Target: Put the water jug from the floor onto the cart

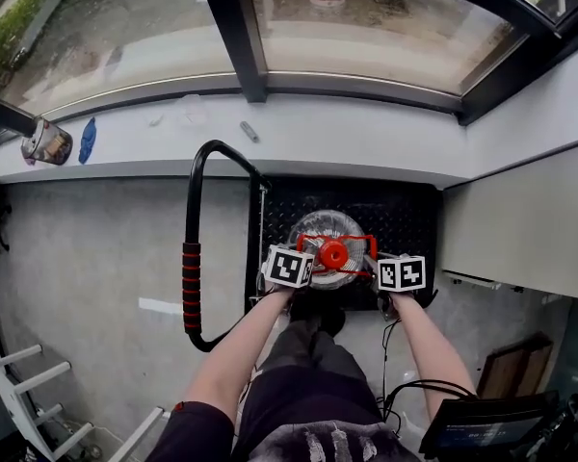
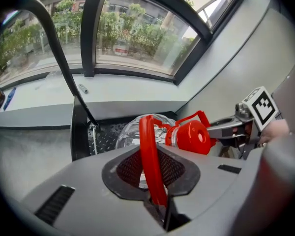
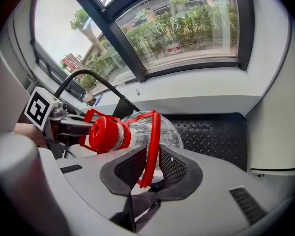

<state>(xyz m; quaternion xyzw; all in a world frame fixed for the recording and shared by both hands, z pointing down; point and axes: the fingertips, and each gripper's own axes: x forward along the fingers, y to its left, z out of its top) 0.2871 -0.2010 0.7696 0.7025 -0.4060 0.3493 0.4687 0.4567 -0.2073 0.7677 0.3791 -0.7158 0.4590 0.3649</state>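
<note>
Right now, the left claw (image 2: 157, 203) is clamping its nearly closed jaws on the thin red plastic carrying handle (image 2: 148, 151) of a clear round water jug (image 2: 130, 132). The right claw (image 3: 143, 183) is gripping the same red handle from the opposite side, with the strap running between its black mesh pads and pinched there. The jug is hanging tilted just ahead of both claws and between them. Its red screw cap (image 1: 334, 254) is sitting to the right of the left claw's jaws and to the left of the right claw's. Below and beyond the jug, the black diamond-plate cart deck (image 1: 409, 215) is stretching away in front of the claws; whether the jug is touching it cannot be told. The cart's black tubular push handle with a red-banded grip (image 1: 191, 277) is standing well off to the left of the left claw.
</note>
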